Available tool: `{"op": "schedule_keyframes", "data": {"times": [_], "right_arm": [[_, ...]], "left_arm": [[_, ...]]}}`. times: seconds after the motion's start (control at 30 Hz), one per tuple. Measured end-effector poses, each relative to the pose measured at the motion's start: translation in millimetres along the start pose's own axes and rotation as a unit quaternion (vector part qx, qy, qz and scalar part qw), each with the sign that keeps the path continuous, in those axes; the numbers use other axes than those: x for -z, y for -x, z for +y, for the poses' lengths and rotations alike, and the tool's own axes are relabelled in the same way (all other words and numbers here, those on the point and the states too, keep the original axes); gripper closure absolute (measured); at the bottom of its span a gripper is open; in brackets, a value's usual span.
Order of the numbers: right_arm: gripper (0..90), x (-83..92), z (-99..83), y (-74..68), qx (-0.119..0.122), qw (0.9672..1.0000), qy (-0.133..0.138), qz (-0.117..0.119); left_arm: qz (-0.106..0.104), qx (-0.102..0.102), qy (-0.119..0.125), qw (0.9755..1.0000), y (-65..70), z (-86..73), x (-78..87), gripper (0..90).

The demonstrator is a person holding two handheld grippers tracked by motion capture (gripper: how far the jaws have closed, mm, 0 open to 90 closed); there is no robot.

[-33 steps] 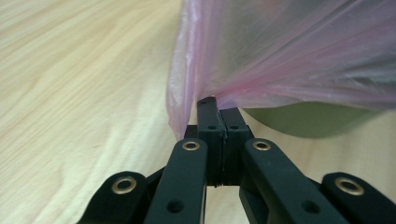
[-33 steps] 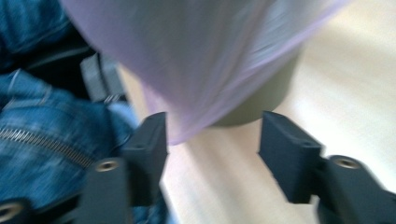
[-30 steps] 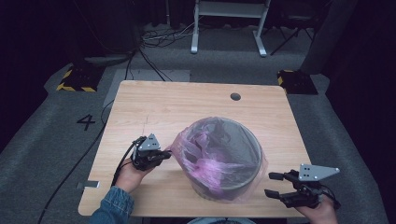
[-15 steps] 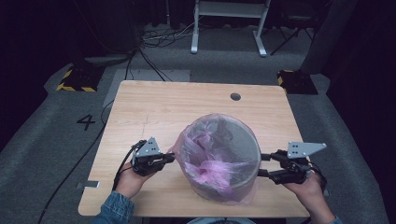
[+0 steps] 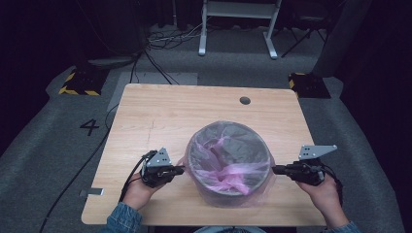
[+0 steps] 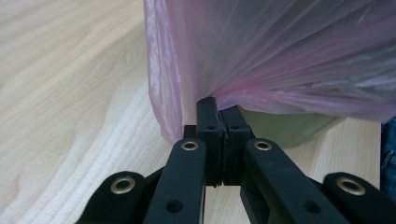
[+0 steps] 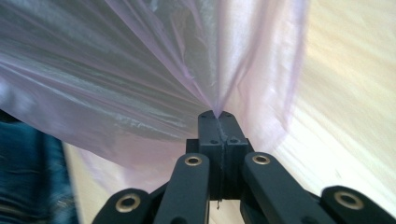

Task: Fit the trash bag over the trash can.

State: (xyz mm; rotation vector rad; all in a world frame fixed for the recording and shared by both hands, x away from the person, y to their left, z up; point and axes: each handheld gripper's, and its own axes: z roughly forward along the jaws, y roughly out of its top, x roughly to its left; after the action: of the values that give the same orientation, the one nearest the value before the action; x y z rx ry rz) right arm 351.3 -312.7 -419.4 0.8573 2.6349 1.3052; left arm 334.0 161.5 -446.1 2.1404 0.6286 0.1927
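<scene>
Faintly, a "4" mark (image 5: 90, 127) shows beside the table (image 5: 160, 114).

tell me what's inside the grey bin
A pink plastic bag lines the grey bin, its film draped over the rim and bunched near the front. The bin's floor is hidden under the film.

Lab: numbered floor (image 5: 90, 127), loose cables (image 5: 160, 43)

The bag (image 5: 228, 172) is thin, glossy, see-through pink plastic, creased into folds. The bin (image 5: 217, 187) under it looks smooth, matt grey plastic. The table (image 5: 160, 116) is pale matt wood grain. Both jaws are matt black plastic with brass-coloured rivets.
</scene>
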Motion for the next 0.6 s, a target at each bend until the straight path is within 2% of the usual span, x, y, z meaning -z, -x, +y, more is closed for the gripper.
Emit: {"op": "schedule_keyframes", "data": {"times": [0.07, 0.17, 0.23, 0.3, 0.43, 0.47, 0.53, 0.57, 0.6], "right_arm": [[90.0, -5.6, -9.0, 8.6, -0.015, 0.9995, -0.020, -0.016], [90.0, -11.7, -19.7, 14.1, -0.031, 0.9975, -0.054, -0.034], [90.0, -14.3, -27.2, 15.5, -0.037, 0.9948, -0.080, -0.051], [90.0, -14.5, -36.9, 19.5, -0.051, 0.9922, -0.098, -0.058], [90.0, -10.6, -52.2, 24.5, -0.075, 0.9893, -0.113, -0.055], [90.0, -9.0, -55.2, 24.4, -0.078, 0.9894, -0.111, -0.051], [89.6, -5.8, -59.3, 22.5, -0.081, 0.9902, -0.105, -0.044], [82.0, -3.5, -59.8, 21.1, -0.075, 0.9917, -0.096, -0.042], [65.9, -0.2, -59.2, 19.3, -0.066, 0.9938, -0.079, -0.042]], "left_arm": [[-0.005, 0.003, -0.009, 0.9999, -1.2, -2.3, -2.8, 89.0], [-0.007, 0.007, -0.019, 0.9998, -1.0, -6.9, -3.8, 89.1], [0.001, 0.009, -0.029, 0.9995, -1.9, -11.9, -2.7, 89.2], [0.015, 0.018, -0.042, 0.9988, -5.1, -18.7, -1.9, 89.4], [0.031, 0.037, -0.062, 0.9969, -11.8, -32.1, 1.0, 89.4], [0.027, 0.040, -0.061, 0.9969, -11.9, -34.7, 1.8, 89.3], [0.001, 0.044, -0.053, 0.9977, -11.5, -37.4, 5.2, 88.8], [-0.015, 0.040, -0.040, 0.9983, -10.3, -37.4, 8.3, 83.6], [-0.037, 0.039, -0.021, 0.9984, -8.6, -36.4, 12.2, 73.6]]}}
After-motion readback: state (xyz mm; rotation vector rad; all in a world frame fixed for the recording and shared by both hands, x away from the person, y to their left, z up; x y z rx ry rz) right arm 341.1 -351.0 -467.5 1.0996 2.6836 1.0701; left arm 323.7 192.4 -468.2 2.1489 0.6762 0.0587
